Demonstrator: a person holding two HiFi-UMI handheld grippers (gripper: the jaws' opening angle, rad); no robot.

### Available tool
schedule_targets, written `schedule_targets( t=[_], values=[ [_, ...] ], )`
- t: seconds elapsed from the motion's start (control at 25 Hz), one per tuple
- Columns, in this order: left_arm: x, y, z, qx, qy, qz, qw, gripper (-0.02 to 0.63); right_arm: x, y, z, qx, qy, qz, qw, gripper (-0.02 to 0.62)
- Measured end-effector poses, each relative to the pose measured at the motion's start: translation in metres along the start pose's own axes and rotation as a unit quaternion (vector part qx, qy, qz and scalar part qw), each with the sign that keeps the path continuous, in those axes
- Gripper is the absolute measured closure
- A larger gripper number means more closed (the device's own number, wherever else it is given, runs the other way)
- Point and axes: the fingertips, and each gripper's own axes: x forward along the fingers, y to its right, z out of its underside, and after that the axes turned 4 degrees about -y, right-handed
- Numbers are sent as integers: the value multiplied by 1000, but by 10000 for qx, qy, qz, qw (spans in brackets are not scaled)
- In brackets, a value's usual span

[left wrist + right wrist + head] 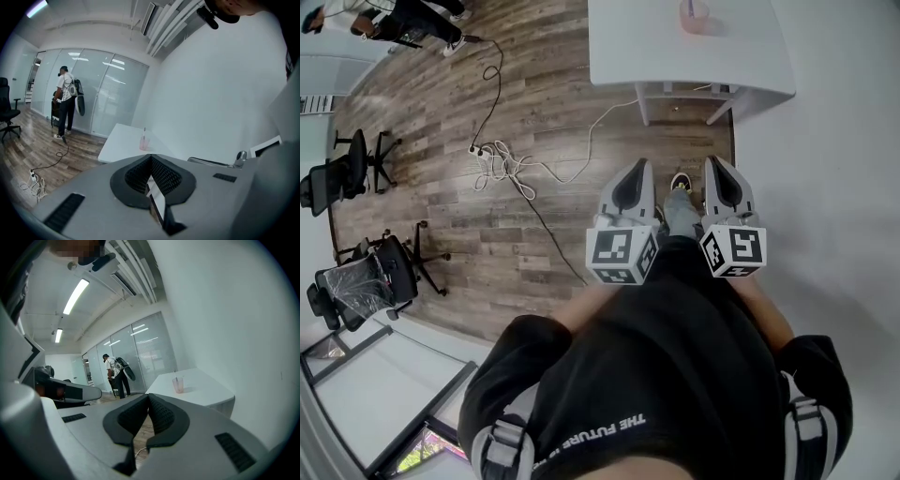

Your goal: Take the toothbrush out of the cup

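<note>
A pink translucent cup (pixel 694 15) stands on the white table (pixel 675 56) far ahead of me, with a toothbrush (pixel 144 131) upright in it. In the right gripper view the cup (pixel 178 385) and the toothbrush (pixel 176 376) are small and distant. My left gripper (pixel 638 166) and right gripper (pixel 715 162) are side by side close to my body, well short of the table. Both point toward the table, and the jaws of both are shut with nothing between them. The left gripper (pixel 150 156) and right gripper (pixel 148 396) show their black pads pressed together.
Wooden floor lies between me and the table, with a white power strip and tangled cables (pixel 499 161) to my left. Black office chairs (pixel 361 277) stand at the far left. A person (pixel 66 103) stands by the glass wall. A white wall (pixel 834 169) runs along my right.
</note>
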Motion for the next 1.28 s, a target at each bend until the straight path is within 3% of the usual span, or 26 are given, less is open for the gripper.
schedule_targets(
  t=[0.56,0.92,1.28],
  values=[
    [93,24,-48,254,111,-166,9995,591,57,80,-49,35,251,-244,9994,580],
    [107,38,-54,360,96,-317,9988,591,66,94,-51,17,279,-575,9980,580],
    [104,43,-49,381,81,-396,9985,591,61,99,-44,102,279,-650,9974,580]
  ],
)
